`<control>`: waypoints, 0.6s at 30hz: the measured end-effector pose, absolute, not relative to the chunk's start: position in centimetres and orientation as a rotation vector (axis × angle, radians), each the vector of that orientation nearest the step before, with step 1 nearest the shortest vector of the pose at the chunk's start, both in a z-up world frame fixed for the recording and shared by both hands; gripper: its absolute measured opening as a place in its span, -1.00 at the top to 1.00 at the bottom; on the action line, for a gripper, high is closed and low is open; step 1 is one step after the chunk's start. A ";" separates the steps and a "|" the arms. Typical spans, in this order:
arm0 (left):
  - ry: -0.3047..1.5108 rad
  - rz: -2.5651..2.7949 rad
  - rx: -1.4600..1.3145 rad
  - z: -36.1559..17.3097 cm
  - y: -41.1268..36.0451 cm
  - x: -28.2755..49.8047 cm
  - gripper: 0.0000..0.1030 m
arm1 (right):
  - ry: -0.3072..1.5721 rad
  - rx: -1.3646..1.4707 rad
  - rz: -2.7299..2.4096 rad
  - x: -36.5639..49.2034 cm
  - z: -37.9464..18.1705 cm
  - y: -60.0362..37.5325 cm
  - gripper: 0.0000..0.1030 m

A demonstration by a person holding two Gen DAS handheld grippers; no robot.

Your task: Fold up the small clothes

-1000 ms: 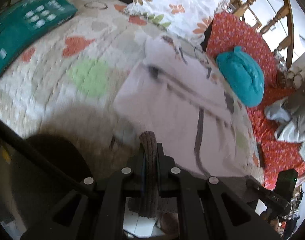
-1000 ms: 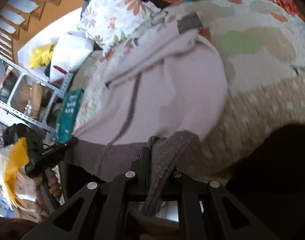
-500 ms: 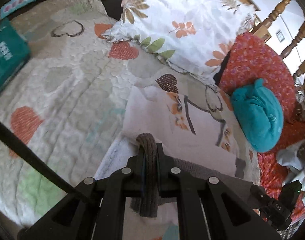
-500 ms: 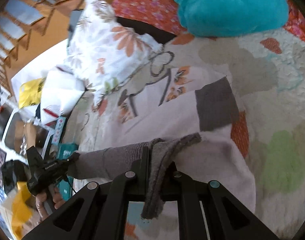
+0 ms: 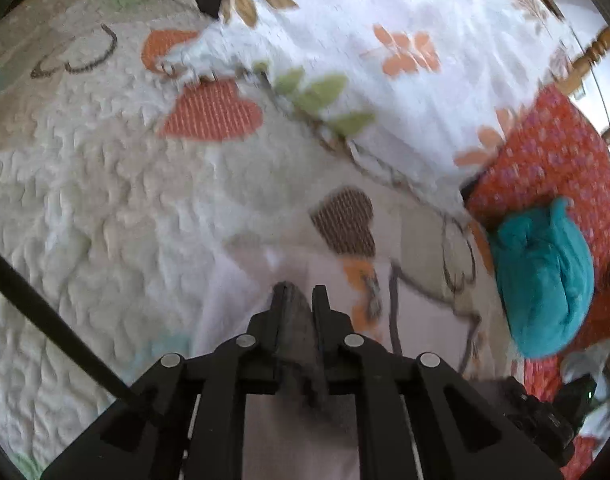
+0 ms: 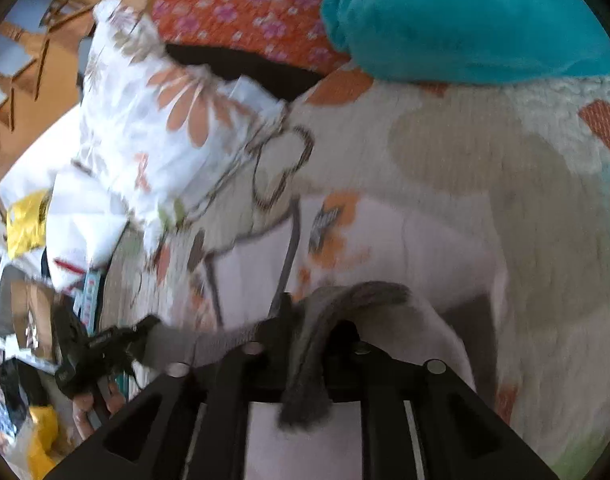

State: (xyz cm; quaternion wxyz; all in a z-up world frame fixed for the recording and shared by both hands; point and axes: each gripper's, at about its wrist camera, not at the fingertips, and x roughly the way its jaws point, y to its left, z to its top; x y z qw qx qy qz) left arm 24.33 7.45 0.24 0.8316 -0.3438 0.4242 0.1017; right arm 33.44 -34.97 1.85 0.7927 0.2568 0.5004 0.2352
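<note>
Between both just-opening grippers, left gripper (image 5: pixel 299 294) and right gripper (image 6: pixel 311 312), loose grey hem (image 6: pixel 305 360), motion-blurred.

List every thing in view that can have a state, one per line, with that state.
Left gripper: jaws just opening, grey hem between them, gap beside it.
Right gripper: jaws just opening, grey hem draped loosely between them.
Pale garment: laid flat on the quilt, hem end folded over it.
Grey hem: lifted, hanging across both grippers.
Teal bundle: bunched, lying past the garment.
Floral pillow: lying at the quilt's far edge.
</note>
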 end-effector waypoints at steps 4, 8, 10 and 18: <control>0.847 0.283 -0.805 0.0 9.9 25.4 0.13 | 1.021 0.540 0.410 35.8 2.1 -35.7 -0.10; 0.847 0.265 -0.827 0.5 11.1 25.0 0.11 | 0.980 0.486 0.392 35.8 3.8 -36.4 -0.10; 0.855 0.271 -0.803 0.9 11.4 23.9 0.03 | 0.960 0.408 0.378 34.6 4.9 -36.8 -0.10; 0.980 0.240 -0.723 -0.5 11.3 15.5 -0.24 | 1.042 0.299 0.335 26.7 3.9 -42.2 -0.17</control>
